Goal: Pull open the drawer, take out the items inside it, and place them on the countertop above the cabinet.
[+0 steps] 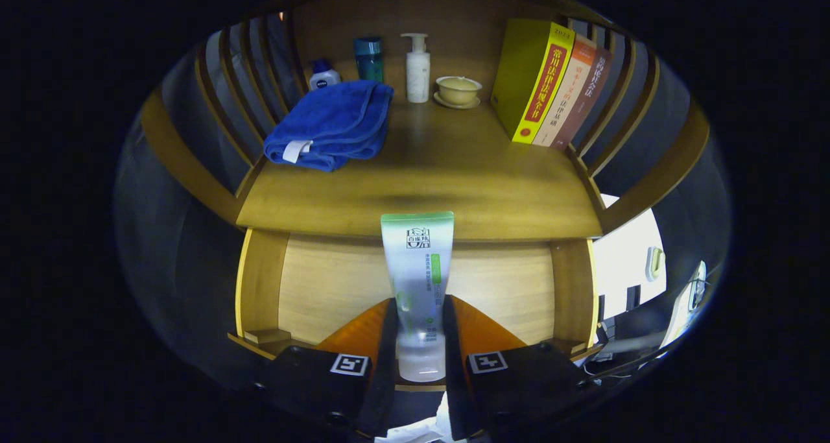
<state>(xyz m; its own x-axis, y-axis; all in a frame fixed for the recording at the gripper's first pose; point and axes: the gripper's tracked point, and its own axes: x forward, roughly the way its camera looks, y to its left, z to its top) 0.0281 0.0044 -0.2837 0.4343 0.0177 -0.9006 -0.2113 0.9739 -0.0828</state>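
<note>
2 fingers of the gripper press from either side on the lower part of a squeeze tube, which stands upright between them, its flat crimped end up and its clear cap down. Behind the tube lies the open drawer, its pale wooden inside in view. Above it, the countertop carries a folded blue towel, a small white-and-blue bottle, a teal bottle, a white pump bottle, a lidded cup on a saucer and 3 leaning books.
</note>
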